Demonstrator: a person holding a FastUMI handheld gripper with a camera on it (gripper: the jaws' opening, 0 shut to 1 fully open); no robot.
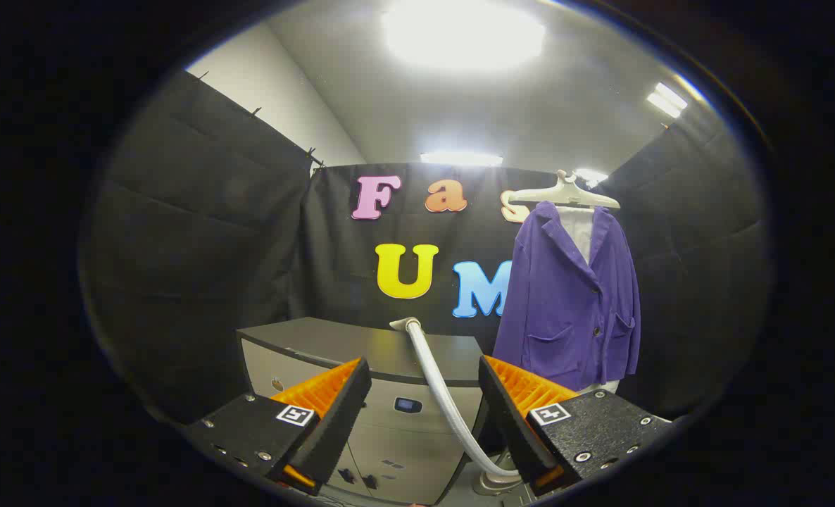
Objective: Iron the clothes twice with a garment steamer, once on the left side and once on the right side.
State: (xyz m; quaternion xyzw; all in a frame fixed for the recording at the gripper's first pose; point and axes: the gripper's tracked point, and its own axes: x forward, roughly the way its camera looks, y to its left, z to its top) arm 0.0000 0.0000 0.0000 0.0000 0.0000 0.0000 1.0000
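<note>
A: Jaws point(424, 415) stand spread wide, pinching nothing; the white hose point(440, 384) runs up through the gap between them without touching either.

B: Where does the hose lead?

A: Down to a pale base near the floor, and up to a nozzle end point(405, 324) over the grey cabinet point(305, 345), the surface just beyond the jaws.

B: And the garment?

A: The purple jacket point(572, 303) hangs on a white hanger point(565, 193), beyond the jaws and off to the right, over a white lining.

B: So the steamer head isn't picked up yet, I'd judge.

A: Agreed. Best to centre the jaws on the head near the hose's upper end, grip it squarely, and watch that the hose doesn't drag.
</note>
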